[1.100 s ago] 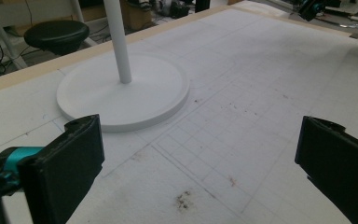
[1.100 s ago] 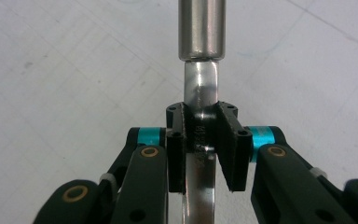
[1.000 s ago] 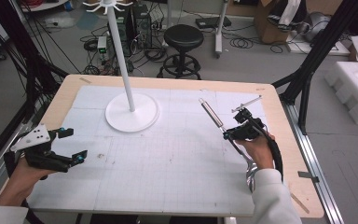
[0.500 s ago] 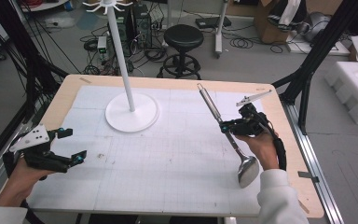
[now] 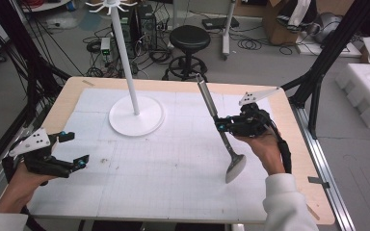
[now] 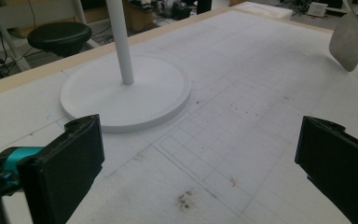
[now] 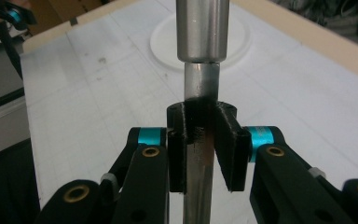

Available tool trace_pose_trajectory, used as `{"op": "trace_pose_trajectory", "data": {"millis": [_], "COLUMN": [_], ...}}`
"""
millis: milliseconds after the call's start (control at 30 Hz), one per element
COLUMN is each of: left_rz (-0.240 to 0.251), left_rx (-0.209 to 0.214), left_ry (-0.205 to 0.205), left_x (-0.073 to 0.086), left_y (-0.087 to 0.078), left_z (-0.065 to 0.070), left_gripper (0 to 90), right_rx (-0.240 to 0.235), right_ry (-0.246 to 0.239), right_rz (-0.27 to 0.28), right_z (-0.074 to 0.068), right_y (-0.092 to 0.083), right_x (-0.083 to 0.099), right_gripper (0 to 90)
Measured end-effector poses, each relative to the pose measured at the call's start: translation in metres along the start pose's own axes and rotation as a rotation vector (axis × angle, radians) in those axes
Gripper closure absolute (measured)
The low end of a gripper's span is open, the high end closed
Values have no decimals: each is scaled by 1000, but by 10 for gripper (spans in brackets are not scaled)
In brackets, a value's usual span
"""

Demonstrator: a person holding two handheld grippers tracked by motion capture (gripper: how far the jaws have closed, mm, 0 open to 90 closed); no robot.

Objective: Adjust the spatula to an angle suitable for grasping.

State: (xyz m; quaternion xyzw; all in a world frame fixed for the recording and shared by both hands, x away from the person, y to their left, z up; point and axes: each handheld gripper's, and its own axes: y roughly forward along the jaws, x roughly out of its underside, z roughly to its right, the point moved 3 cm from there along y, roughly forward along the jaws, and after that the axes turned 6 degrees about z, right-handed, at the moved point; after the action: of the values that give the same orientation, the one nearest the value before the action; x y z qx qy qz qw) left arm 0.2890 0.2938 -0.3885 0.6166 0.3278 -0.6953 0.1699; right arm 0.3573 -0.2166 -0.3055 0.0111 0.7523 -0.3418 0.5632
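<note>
Two fingers of the right gripper (image 7: 200, 144) clamped on spatula shaft (image 7: 198, 88); left gripper (image 6: 200, 158) fingers apart, blade (image 6: 348, 41) beyond.

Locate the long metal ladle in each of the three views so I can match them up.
High view: the long metal ladle stands tilted at right, clamped in the right gripper, bowl low, handle up.
Left gripper view: its bowl hangs at the upper right edge.
Right gripper view: its shaft runs up the centre between the fingers.
Shared landmark: the round white stand base.
</note>
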Motion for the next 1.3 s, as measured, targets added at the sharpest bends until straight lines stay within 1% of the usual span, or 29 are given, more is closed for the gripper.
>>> {"op": "trace_pose_trajectory", "data": {"millis": [100,133,200,267,300,333,367,400,467,500,533,567,633,667,700,733,767,833,1033,1167,1200,1233,1300], "left_rz": [0,0,-1,-2,-2,-2,0,0,0,1,1,2,2,2,2,0,-1,0,-2,-4,-4,-4,-4], "left_rx": [0,-1,0,0,1,0,2,0,1,2,1,0,0,1,0,2,2,3,5,7,7,6,8], "left_ry": [-1,-1,0,0,0,2,1,0,2,1,2,0,1,3,1,3,2,2,2,5,6,5,5], "left_x": [0,0,0,0,0,0,0,0,0,-1,-1,-1,-1,-1,-1,-1,-1,-1,-1,-1,-1,-1,-1], "left_y": [0,0,0,0,0,0,0,0,0,-1,-1,-1,-1,-1,-1,-1,-1,0,0,0,0,0,0], "left_z": [0,0,0,0,0,0,0,0,0,0,0,0,0,0,0,0,0,1,1,1,1,1,1], "left_gripper": [18,18,18,17,18,18,18,18,18,17,18,18,18,18,18,18,18,18,18,18,18,18,18], "right_rx": [-18,-31,-33,-55,-55,-71,-79,-87,-117,-121,-139,-139,-159,-170,-181,-193,-203,-219,-272,-304,-319,-325,-353], "right_ry": [-21,-36,-55,-69,-84,-82,-88,-86,-100,-106,-121,-130,-150,-155,-149,-164,-161,-179,-206,-242,-242,-248,-255], "right_rz": [35,53,82,105,120,128,136,144,152,156,160,165,176,183,179,189,190,193,195,215,214,221,233], "right_z": [-4,-6,-8,-12,-12,-15,-15,-18,-22,-24,-26,-28,-31,-33,-35,-37,-39,-42,-51,-60,-62,-63,-67], "right_y": [0,0,0,0,1,1,2,4,7,8,10,11,14,16,16,18,19,21,30,37,38,39,42], "right_x": [-5,-7,-10,-13,-15,-17,-18,-20,-23,-24,-26,-27,-30,-32,-32,-34,-35,-37,-40,-43,-44,-45,-47], "right_gripper": [759,759,759,759,759,759,759,759,759,758,758,758,758,758,758,758,758,758,758,757,758,757,758]}}
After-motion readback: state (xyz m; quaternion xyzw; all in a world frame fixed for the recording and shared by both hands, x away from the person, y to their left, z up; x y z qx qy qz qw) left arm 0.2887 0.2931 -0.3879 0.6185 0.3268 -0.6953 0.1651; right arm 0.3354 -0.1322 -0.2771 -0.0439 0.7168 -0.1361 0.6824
